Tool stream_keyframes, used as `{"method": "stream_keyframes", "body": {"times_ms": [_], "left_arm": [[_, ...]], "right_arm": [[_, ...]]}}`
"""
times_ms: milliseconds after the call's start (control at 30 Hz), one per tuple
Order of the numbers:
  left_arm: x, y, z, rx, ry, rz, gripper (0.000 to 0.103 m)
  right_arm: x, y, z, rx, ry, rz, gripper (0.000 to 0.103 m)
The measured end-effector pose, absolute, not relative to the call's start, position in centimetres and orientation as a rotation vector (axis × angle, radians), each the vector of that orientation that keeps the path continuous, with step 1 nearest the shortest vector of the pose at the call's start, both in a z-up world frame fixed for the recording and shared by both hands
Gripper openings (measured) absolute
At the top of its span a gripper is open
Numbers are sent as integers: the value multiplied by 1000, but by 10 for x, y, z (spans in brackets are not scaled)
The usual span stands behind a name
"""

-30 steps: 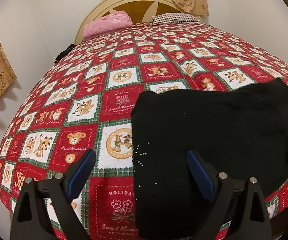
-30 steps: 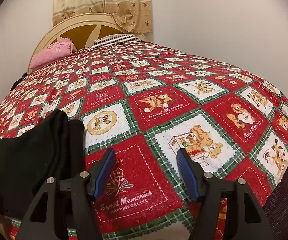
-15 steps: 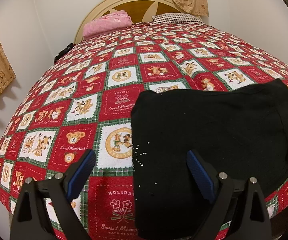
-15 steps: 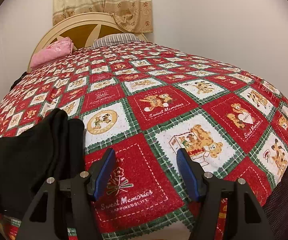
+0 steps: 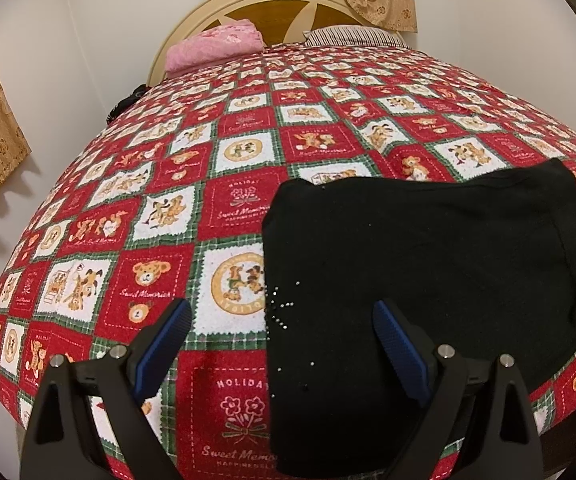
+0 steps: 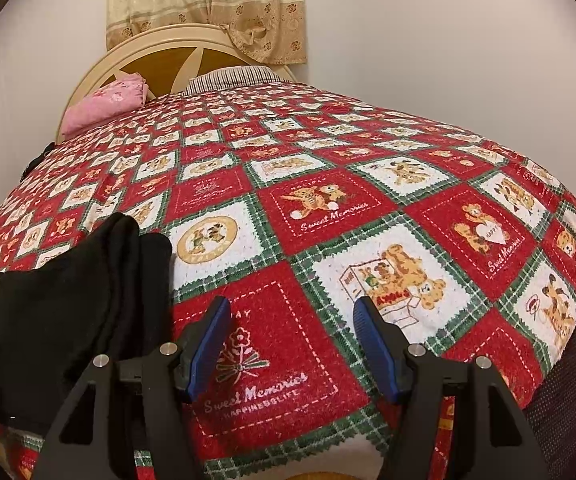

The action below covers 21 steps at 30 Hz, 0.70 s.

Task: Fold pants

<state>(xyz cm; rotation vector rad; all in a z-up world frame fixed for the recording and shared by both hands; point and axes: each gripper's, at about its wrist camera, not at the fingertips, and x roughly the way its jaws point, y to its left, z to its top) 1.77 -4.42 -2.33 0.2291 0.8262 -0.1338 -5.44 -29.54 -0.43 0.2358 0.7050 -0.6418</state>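
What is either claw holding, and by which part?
Nothing. The left claw and right claw stand open above the bed, and the black pants lie untouched.

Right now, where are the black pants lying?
The black pants lie folded on the teddy-bear bedspread near the foot edge: right of centre in the left wrist view, at the far left in the right wrist view.

Teddy-print bed [image 5: 248, 152]: folded black pants [image 5: 428, 280], pink pillow [image 5: 216, 44], striped pillow [image 5: 352, 36]

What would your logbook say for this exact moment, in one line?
black pants: folded on bedspread | left gripper: open, empty | right gripper: open, empty
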Motion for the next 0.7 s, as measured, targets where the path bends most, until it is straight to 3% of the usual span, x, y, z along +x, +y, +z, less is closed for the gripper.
{"method": "stream_keyframes", "body": {"times_ms": [700], "left_arm": [[18,-34,-13,196,803,-125,95]], "right_arm": [[-59,-250,29,240,544,-494,66]]}}
